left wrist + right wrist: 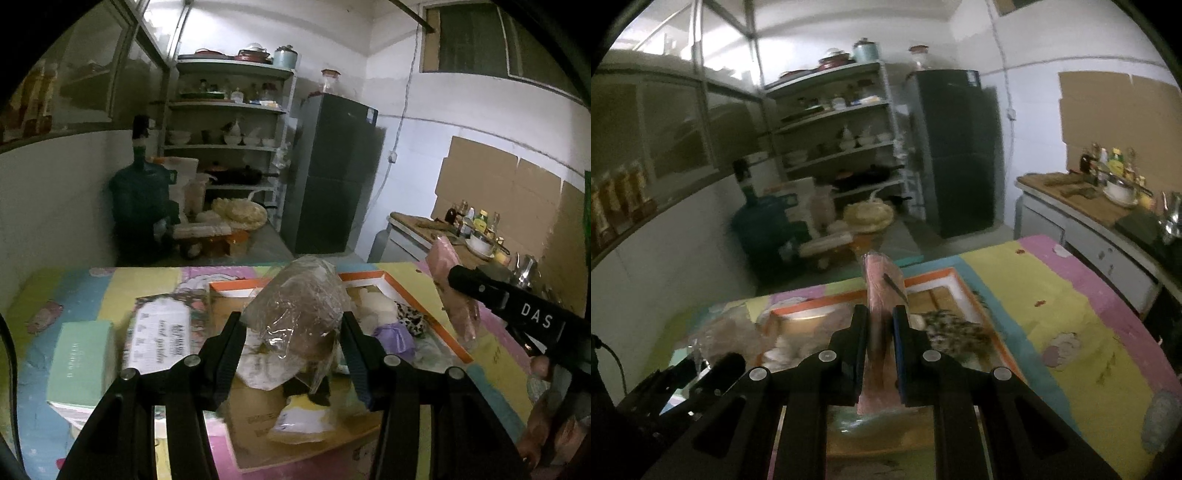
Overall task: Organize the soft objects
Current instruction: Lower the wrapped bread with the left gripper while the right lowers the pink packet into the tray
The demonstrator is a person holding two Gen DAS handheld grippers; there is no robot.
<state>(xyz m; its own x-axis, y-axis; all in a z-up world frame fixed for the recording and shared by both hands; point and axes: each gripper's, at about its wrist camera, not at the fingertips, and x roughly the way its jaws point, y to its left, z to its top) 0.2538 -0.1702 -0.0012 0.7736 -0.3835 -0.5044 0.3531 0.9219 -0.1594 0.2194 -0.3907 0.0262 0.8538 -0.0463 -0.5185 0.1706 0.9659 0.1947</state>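
Observation:
My left gripper [293,325] is shut on a clear plastic bag with brown stuff inside [299,306] and holds it above the orange-rimmed box [436,321]. In the box lie a leopard-print cloth [410,319], a purple soft item [395,334] and white soft pieces [373,301]. My right gripper [881,323] is shut on a flat pink packet [881,288], held upright over the same box [964,284]. The right gripper also shows at the right of the left wrist view [458,275], with the pink packet [454,295] in it.
The box sits on a table with a pastel patchwork cloth [1071,314]. A mint-green box [83,363] and a printed card packet [159,338] lie at the left. Behind stand a water jug [142,199], shelves [229,122], a dark fridge [332,173] and a counter with bottles [1108,192].

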